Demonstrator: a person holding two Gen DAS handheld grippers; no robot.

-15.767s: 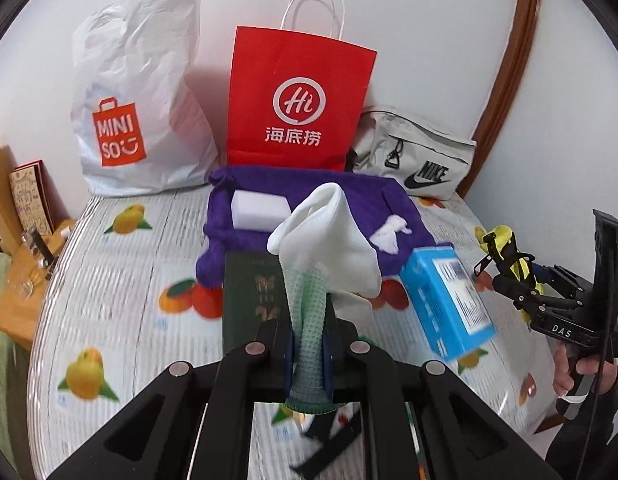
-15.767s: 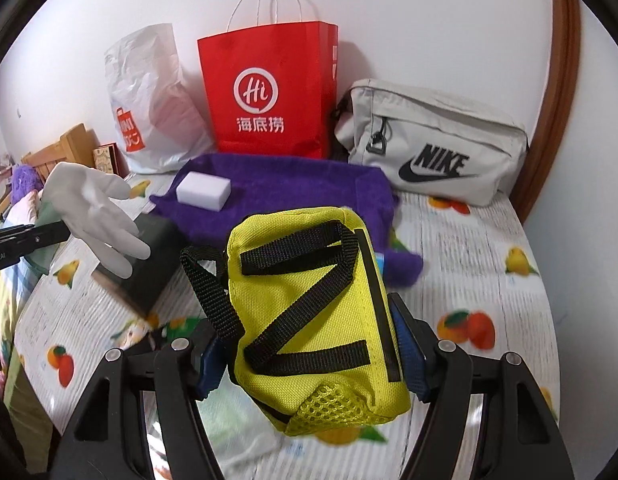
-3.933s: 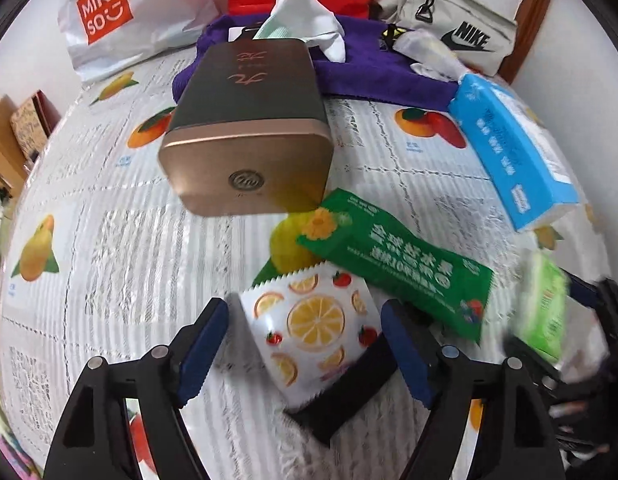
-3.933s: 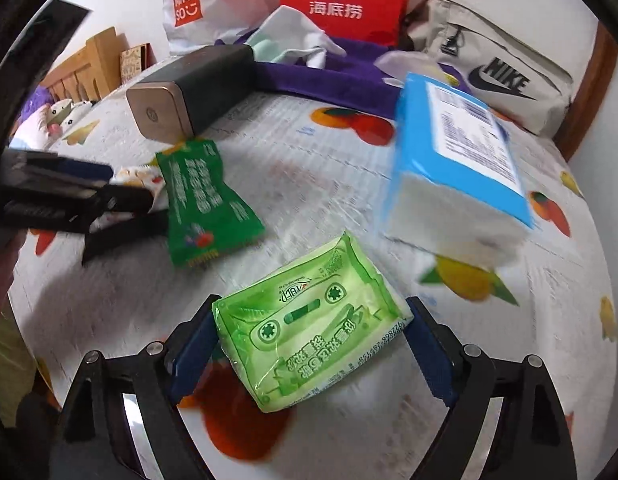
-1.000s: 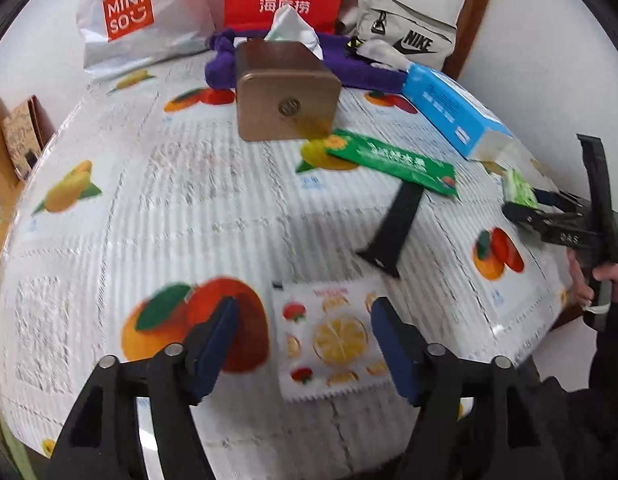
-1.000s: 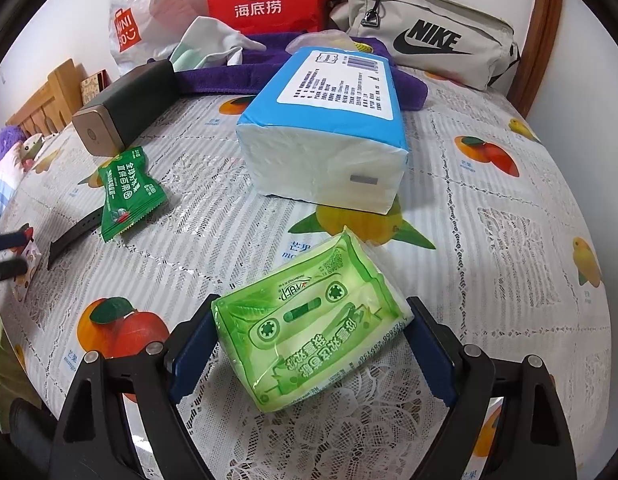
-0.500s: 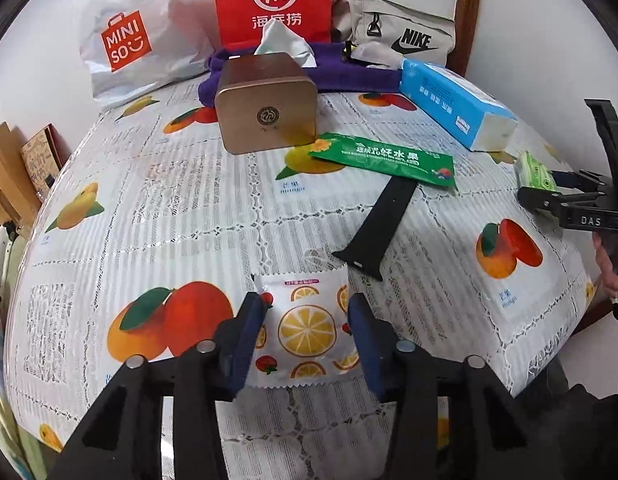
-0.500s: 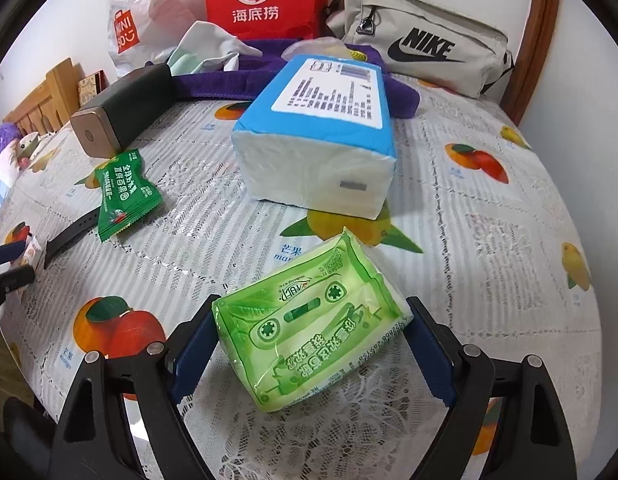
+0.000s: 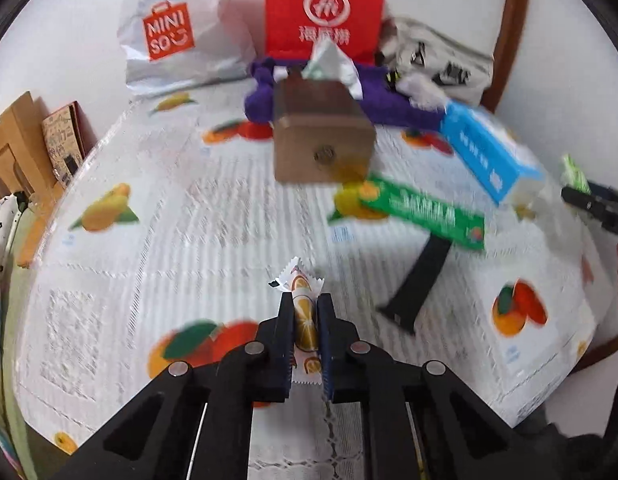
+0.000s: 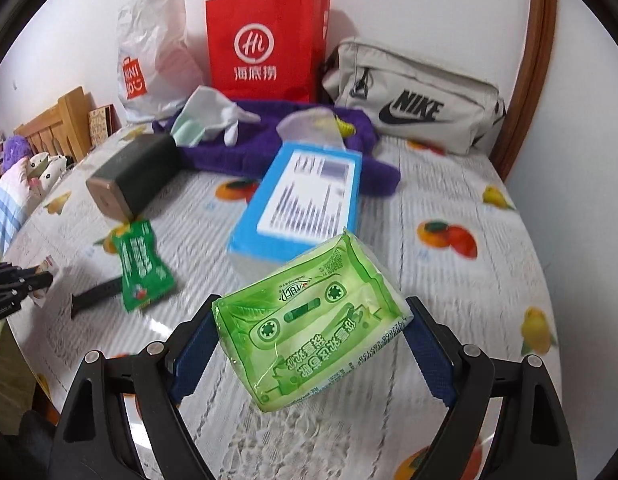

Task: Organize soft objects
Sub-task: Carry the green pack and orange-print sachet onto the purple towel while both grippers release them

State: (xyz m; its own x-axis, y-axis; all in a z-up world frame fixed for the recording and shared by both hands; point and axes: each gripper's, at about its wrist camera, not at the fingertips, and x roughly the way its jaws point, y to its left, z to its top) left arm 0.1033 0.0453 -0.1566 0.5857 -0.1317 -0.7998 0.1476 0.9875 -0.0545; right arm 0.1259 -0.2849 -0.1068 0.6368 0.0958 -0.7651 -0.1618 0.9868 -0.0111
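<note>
L tongs [image 9: 305, 309] pinch orange sachet [image 9: 303, 312]; R tongs [image 10: 311, 334] clamp green tissue pack [image 10: 309, 326]

Both fisheye views are bright and evenly lit with only soft shadows, bent hard and ringed black at the edges, and smeared by motion blur, strongest around the blue tissue pack [image 9: 493, 151] and the counter [image 10: 449, 280] print, while each near claw stays crisp.

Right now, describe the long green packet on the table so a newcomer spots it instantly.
Find the blue tissue pack mid-table; to its left sits a brown box. The green packet lies flat just in front of that box, partly covering a black strap, unheld, unlike the translucent green tissue pack.
</note>
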